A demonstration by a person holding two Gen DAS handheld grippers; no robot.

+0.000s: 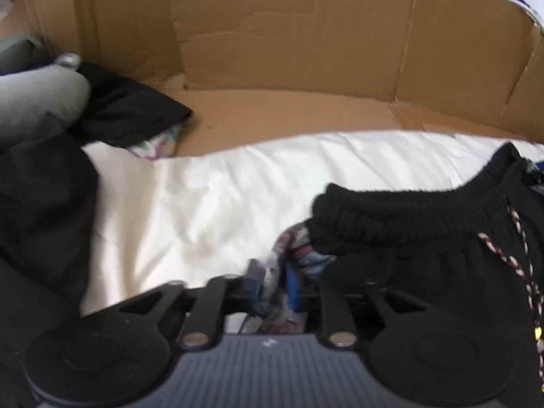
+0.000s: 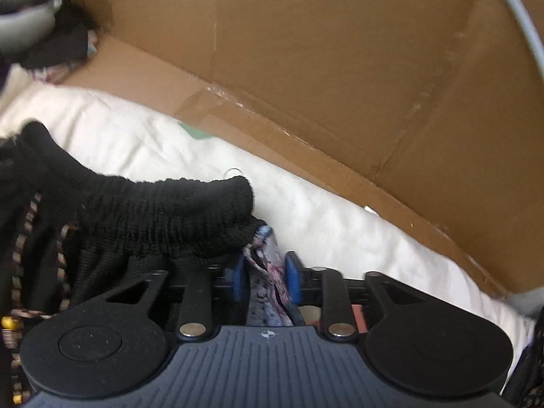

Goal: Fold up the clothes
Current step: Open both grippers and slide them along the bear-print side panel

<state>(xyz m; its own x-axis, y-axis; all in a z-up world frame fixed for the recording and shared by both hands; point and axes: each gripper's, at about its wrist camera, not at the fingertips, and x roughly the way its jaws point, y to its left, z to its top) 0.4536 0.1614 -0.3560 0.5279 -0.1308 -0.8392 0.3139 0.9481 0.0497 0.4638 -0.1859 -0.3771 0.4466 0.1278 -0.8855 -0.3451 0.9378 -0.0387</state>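
1. your left gripper (image 1: 273, 284), low centre of the left view, has its jaws part-way apart with patterned lining (image 1: 299, 248) between the blue pads (image 1: 291, 289); whether they pinch it cannot be told through the blur.
2. your right gripper (image 2: 267, 280), low centre of the right view, shows the same lining (image 2: 268, 272) between its pads (image 2: 293, 280), which seem to close on the fold.
3. the black shorts (image 1: 425, 224) hang between both grippers, waistband uppermost; their long axis runs across the frame, from the left gripper toward the right edge, from the right gripper toward the left edge.
4. each hand sits at one waistband corner, so neither looks nearer; the drawstring (image 1: 520, 255) dangles at the right edge of the left view.
5. open room: the white sheet (image 1: 210, 204) lies clear ahead in mid-frame; the cardboard wall (image 2: 340, 68) bounds it along the top, and dark clothes (image 1: 129, 108) crowd the upper left.
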